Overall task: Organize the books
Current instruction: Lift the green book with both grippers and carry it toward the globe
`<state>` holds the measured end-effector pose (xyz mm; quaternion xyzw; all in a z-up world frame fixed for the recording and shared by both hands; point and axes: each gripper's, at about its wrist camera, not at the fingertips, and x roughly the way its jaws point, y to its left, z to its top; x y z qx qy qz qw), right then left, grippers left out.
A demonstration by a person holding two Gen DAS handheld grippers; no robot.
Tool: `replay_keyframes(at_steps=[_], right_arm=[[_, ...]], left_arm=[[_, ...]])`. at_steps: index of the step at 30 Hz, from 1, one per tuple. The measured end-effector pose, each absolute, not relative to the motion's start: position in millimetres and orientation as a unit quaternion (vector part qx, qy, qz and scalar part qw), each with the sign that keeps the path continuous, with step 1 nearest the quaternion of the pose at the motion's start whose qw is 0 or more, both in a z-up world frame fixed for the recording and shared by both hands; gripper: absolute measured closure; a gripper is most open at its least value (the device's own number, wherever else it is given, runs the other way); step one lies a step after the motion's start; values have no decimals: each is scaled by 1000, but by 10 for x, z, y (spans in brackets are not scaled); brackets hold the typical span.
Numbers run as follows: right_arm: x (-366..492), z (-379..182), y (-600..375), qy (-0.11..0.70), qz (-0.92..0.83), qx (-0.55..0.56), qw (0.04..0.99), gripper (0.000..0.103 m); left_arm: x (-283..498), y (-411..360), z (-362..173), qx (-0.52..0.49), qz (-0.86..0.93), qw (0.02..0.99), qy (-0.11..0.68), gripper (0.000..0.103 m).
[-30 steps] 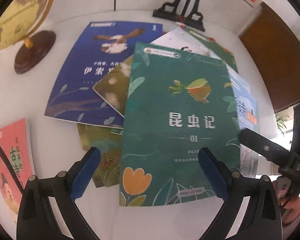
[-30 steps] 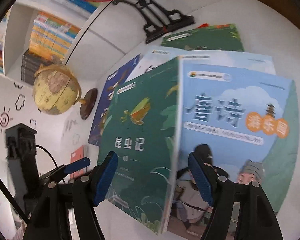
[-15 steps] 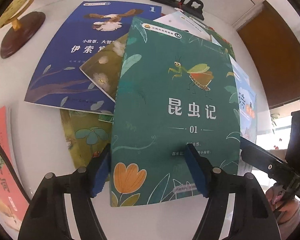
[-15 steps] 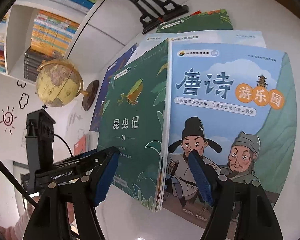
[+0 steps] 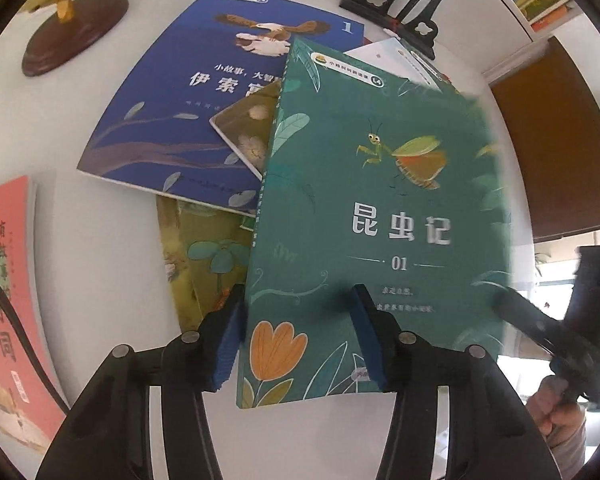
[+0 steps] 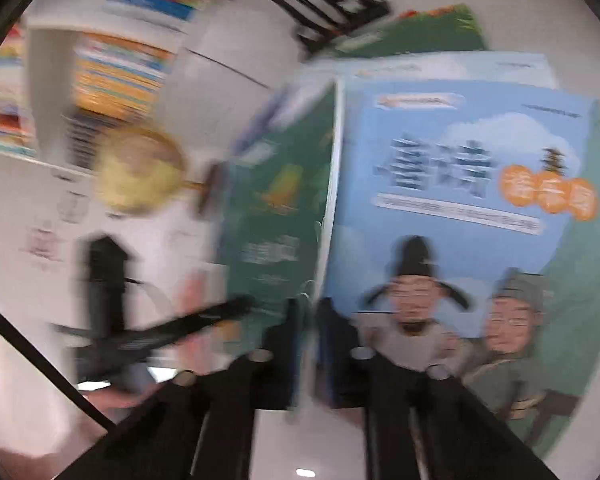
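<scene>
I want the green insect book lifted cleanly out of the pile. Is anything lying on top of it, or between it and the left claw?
Nothing visible. The green insect book lies topmost, overlapping the blue eagle book. The left claw is closing with the book's lower left corner between its pads, and the right claw is shut on its opposite edge.

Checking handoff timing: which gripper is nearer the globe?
Left. The left gripper, jaws closing around the green insect book's spine-side corner, sits on the globe's side. The right gripper, shut on that book's opposite edge, is farther.

Green insect book (image 5: 380, 208) tilted up atop scattered books, blue poetry book (image 6: 460, 208) beneath
</scene>
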<state>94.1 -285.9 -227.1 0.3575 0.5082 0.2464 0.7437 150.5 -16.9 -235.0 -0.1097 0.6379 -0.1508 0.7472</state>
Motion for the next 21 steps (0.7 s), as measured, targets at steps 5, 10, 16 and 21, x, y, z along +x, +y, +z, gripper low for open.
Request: replay_keyframes(at_steps=[5,10,16,21], right_arm=[[981,-2113,-2609,512,255,280,771,95],[1022,-2270,-2660,525,236,297,762,95],[1095,-2364,-2606,537,230,290,758,93],[1038,-2133,-2546,508,247,248,787,95]], left_arm=[[1509,-122,-2340,-104,-131,754,635,55],[1515,-106,-2281,-84,-125,761,631,60],[1548,-99,-2183,-56,-119,771,623,77],[1535,-110,-2062,-43,-127,781,610,85]])
